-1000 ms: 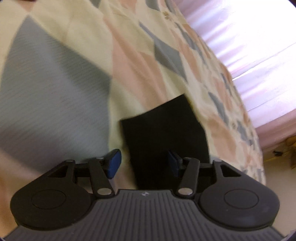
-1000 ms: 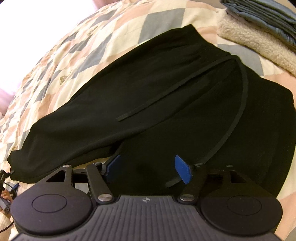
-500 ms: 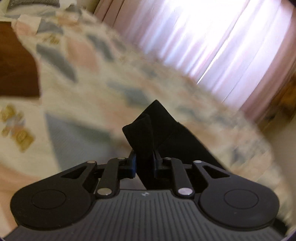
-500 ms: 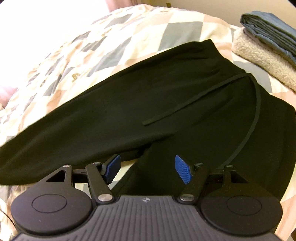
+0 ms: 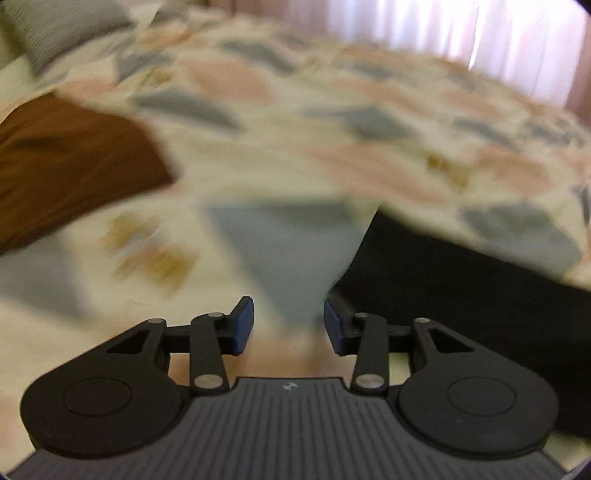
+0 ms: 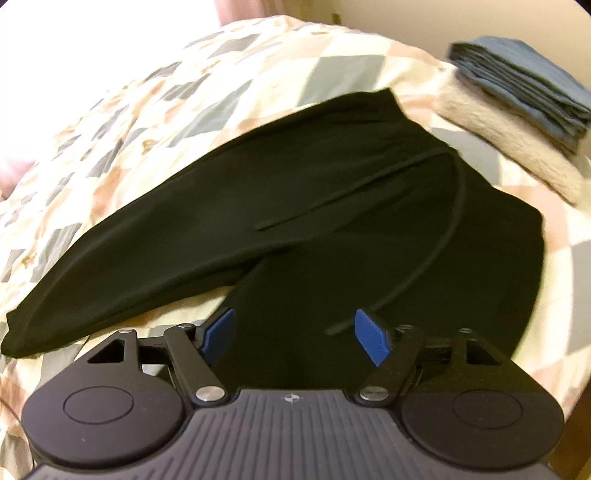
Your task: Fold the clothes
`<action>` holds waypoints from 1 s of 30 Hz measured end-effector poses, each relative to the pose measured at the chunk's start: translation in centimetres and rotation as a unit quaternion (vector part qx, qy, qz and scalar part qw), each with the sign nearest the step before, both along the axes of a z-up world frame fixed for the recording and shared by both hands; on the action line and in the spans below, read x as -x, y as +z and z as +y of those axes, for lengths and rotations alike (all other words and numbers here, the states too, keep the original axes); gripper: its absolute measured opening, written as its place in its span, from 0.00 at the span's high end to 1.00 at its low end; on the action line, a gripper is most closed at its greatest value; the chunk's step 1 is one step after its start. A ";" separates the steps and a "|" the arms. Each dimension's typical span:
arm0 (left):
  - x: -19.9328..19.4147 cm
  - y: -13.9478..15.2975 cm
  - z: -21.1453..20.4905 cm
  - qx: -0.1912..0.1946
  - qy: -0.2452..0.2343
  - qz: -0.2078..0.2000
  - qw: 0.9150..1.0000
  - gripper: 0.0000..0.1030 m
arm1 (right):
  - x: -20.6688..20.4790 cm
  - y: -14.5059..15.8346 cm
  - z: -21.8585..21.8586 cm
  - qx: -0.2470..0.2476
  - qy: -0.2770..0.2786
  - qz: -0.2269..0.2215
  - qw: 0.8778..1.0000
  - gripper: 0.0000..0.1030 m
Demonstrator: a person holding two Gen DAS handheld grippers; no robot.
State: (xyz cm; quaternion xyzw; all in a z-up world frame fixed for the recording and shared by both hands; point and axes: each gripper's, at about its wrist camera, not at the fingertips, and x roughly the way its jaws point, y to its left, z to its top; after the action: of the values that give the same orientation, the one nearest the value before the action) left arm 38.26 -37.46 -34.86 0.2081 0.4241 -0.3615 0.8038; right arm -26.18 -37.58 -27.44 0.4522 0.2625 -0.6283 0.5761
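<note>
Both my tongs look alike: left tongs and right tongs are matte black with ribbed grey bodies, round side housings, silver pivot screws, a tiny centre logo, and blue ridged pads on the fingertips.

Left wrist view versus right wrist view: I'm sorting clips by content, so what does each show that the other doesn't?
Only the left wrist view shows a brown garment, pink curtains and the left tool, open with nothing between its pads. Only the right wrist view shows the black pants' drawstring, a folded blue garment on a cream fleece, and the right tool, open over the pants. Both show the black pants and the patchwork quilt.
</note>
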 end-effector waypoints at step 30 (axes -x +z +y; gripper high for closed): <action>42.4 22.5 30.2 -0.044 -0.012 -0.022 0.999 0.28 | 14.9 12.8 11.8 0.069 0.237 -0.009 0.969 0.18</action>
State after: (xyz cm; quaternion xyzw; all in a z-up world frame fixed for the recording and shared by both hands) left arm -4.14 -7.29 -12.37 0.2560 0.4196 -0.3476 0.7985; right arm -41.04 -25.78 -14.65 0.3422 0.3133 -0.4861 0.7406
